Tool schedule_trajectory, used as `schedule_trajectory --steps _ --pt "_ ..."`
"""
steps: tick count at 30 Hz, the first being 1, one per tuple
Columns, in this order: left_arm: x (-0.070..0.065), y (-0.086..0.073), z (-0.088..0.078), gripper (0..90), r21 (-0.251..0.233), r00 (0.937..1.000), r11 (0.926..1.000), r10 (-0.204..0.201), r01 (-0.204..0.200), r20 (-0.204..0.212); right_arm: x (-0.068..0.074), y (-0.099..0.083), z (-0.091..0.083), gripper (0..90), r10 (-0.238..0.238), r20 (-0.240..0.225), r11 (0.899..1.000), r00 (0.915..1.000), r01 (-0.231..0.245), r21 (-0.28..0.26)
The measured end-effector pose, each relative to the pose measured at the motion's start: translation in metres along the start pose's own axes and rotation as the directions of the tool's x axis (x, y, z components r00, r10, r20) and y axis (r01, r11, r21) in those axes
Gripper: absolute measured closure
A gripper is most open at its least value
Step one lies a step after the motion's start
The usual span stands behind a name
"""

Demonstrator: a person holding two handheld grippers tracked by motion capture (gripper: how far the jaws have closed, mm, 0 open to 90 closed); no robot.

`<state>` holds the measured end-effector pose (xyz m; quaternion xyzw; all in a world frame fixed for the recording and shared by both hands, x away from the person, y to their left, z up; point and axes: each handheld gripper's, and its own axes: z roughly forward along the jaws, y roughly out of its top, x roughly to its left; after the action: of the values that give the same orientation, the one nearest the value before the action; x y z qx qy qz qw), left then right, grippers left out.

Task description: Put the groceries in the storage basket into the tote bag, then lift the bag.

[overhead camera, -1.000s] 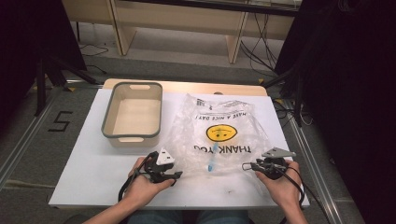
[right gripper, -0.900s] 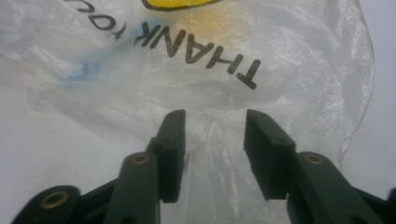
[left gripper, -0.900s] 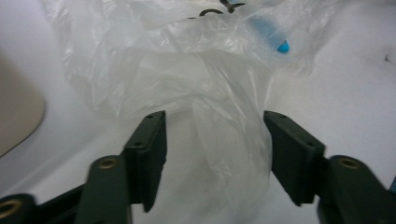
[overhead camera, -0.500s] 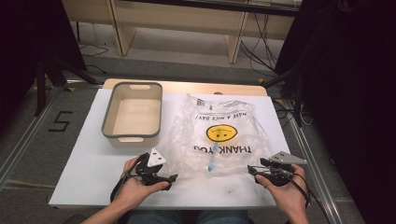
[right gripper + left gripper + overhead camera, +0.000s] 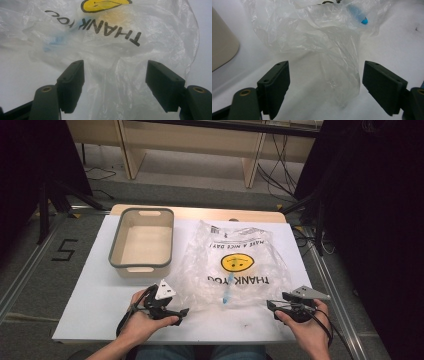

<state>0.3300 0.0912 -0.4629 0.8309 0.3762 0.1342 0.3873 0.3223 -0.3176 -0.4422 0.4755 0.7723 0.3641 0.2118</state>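
Note:
A clear plastic bag [image 5: 235, 265] with a yellow smiley and "THANK YOU" print lies flat in the middle of the white table [image 5: 90, 295]. A blue object [image 5: 228, 292] shows through it near its near edge. My left gripper [image 5: 181, 314] sits at the bag's near left corner, open, and a crumpled fold of the bag [image 5: 337, 82] lies between its jaws [image 5: 325, 82]. My right gripper [image 5: 271, 306] is at the near right corner, open, and faces the bag's printed side [image 5: 120, 50] with film between its jaws [image 5: 115, 80].
A beige bin with a grey rim [image 5: 116, 242] stands empty left of the bag; its corner [image 5: 222, 45] shows in the left gripper view. The table's front edge is just behind both hands. Wooden furniture and cables lie beyond the far edge.
Both grippers have drawn back a little from the bag, the left one leftward and the right one rightward and nearer. The bag lies as before.

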Motion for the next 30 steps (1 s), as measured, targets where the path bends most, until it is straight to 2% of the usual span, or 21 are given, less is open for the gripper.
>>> schedule_trajectory --steps 12,18,21,26,30 --pt "-0.001 -0.001 0.002 22.3 0.003 1.0000 1.0000 -0.007 0.007 0.001 -0.002 0.000 -0.003 32.2 0.011 0.007 1.000 0.9999 -0.011 -0.008" --pt "-0.003 0.000 0.005 24.4 0.021 1.0000 0.9998 -0.006 0.006 0.006 -0.002 -0.006 -0.007 31.3 0.022 0.005 0.999 0.9997 -0.022 0.023" --pt "-0.006 -0.001 0.007 25.2 0.030 0.9999 0.9995 -0.010 0.010 0.009 -0.001 -0.010 -0.011 30.7 0.019 0.000 0.999 0.9998 -0.019 0.042" --pt "-0.011 -0.002 0.012 25.8 0.059 0.9999 0.9982 -0.004 0.003 0.014 0.001 -0.015 -0.017 30.1 0.008 0.001 0.999 1.0000 -0.008 0.043" --pt "-0.013 -0.004 0.013 26.8 0.077 0.9999 0.9970 -0.004 0.003 0.011 0.003 -0.021 -0.020 29.1 0.002 0.002 0.997 1.0000 -0.002 0.071"
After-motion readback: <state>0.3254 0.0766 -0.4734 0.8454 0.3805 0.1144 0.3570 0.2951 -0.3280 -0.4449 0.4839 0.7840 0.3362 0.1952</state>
